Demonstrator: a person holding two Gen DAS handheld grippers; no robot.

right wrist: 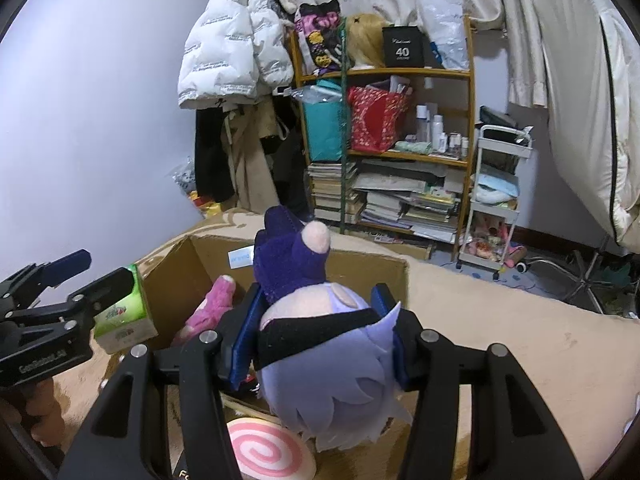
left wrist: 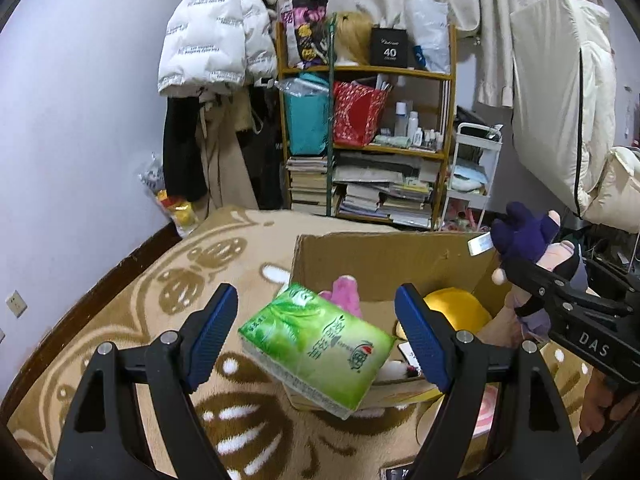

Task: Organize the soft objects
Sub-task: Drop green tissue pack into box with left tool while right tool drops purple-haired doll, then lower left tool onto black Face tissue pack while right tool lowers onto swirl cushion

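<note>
**A:** What are the jaws doing?

**B:** The left gripper (left wrist: 316,332) has its jaws spread wide, and its blue pads (left wrist: 214,330) touch nothing. A green tissue pack (left wrist: 316,346) sits tilted in the gap between them, clear of both pads. Whether it rests on the box edge below, I cannot tell. The right gripper (right wrist: 320,332) has its jaws closed on a plush doll (right wrist: 324,364), squeezing its lavender-haired head from both sides.

**A:** Where is the doll relative to those jaws?

**B:** Its head fills the space between the right fingers. Its dark purple body (right wrist: 288,256) sticks out ahead of the fingertips, over an open cardboard box (right wrist: 372,268).

**A:** And the box?

**B:** Just ahead of and below both sets of jaws, on a tan patterned blanket (left wrist: 132,308). Inside it, beyond the left jaws, lie a pink plush (left wrist: 346,290) and a yellow soft object (left wrist: 460,306). A round pink-swirl cushion (right wrist: 266,450) lies below the right jaws, close to the camera.

**A:** Anything further off?

**B:** Well beyond both jaws, a wooden shelf (right wrist: 468,120) of books and bags stands against the wall, with a white puffer jacket (right wrist: 232,44) hanging to its left.
</note>
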